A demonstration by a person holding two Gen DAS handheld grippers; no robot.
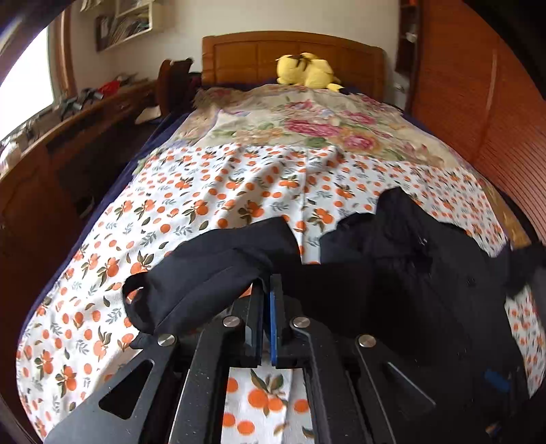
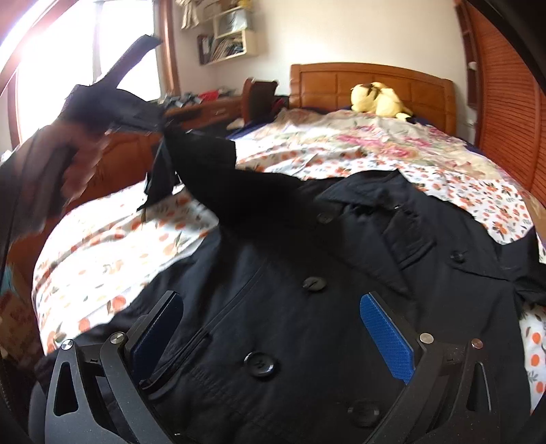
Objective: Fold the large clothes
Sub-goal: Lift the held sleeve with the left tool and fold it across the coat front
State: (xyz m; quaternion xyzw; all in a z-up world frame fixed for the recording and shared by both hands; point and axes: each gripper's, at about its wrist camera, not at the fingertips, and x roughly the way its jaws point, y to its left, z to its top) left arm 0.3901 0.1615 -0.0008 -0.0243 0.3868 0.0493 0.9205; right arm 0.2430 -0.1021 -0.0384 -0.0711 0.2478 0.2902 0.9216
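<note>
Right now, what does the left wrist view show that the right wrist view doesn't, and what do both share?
Only the left wrist view shows the left gripper close up, its jaws shut on a black sleeve lifted off the bed.

Only the right wrist view shows the right gripper with jaws open above the coat's buttoned front, nothing between them, a coat button below, and the raised sleeve from the side, with a blurred hand at its end.

Both show the black coat, the orange-print sheet, the yellow plush toy and the wooden headboard.

A carved wooden headboard (image 1: 293,56) stands against the pale wall (image 1: 273,17); left of it a bright window (image 1: 27,92) (glaring); right, slatted wooden doors (image 1: 477,102).
</note>
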